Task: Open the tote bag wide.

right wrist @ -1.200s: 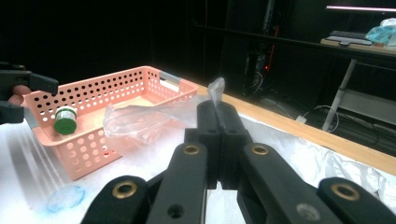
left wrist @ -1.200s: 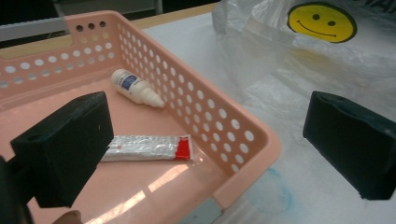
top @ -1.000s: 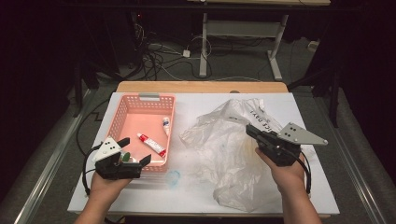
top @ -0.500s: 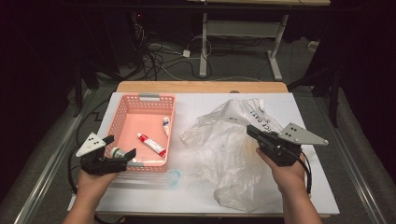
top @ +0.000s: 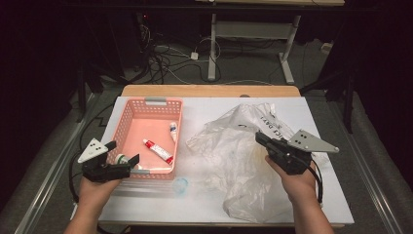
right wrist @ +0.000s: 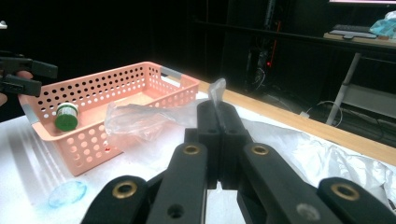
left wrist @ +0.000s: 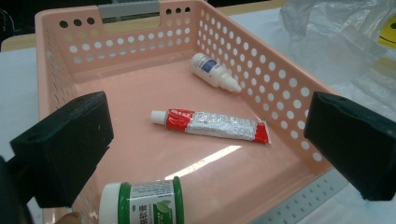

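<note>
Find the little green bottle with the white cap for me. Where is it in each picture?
High view: the green bottle lies at the pink basket's near left corner, by the left gripper.
Left gripper view: bottom edge, between the open jaws.
Right gripper view: far left, inside the basket's end.
Shared landmark: the pink basket.

Basket [top: 127, 127]: glossy pink perforated plastic. Bag [top: 243, 161]: thin, crinkled clear plastic film. Tube [left wrist: 210, 126]: shiny foil-like. Tabletop [top: 204, 200]: matt white, wood far edge. Fingers [left wrist: 70, 144]: matt black foam-like.
</note>
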The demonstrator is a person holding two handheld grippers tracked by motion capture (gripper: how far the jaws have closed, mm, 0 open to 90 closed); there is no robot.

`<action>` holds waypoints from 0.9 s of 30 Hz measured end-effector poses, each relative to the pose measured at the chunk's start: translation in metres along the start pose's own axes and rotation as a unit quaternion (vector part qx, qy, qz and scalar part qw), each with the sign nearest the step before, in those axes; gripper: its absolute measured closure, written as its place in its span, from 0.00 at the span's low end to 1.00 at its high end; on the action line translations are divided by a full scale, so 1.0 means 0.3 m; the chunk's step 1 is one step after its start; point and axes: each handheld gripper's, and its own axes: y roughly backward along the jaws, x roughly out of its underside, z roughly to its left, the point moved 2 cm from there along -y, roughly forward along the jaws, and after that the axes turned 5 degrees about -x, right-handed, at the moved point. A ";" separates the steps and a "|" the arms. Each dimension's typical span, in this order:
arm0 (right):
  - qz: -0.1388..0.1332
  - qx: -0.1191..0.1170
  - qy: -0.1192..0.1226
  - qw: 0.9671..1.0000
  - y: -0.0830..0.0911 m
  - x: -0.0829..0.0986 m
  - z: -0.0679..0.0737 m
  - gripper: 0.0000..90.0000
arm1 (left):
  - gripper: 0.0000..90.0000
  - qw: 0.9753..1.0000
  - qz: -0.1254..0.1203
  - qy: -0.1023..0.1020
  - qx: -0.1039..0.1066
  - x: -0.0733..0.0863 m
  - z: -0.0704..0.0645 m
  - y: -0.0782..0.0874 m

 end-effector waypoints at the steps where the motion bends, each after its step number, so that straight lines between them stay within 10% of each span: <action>1: -0.001 0.001 -0.001 1.000 -0.002 0.001 0.001 1.00 | 0.01 1.000 -0.001 0.002 -0.001 0.000 0.001 0.000; 19: -0.003 0.000 -0.007 1.000 -0.005 0.010 -0.005 1.00 | 0.01 0.999 0.005 0.035 0.034 -0.070 -0.027 -0.064; 27: -0.006 0.000 -0.007 1.000 -0.001 0.006 -0.006 1.00 | 0.02 0.999 0.019 0.020 0.023 -0.120 -0.020 -0.103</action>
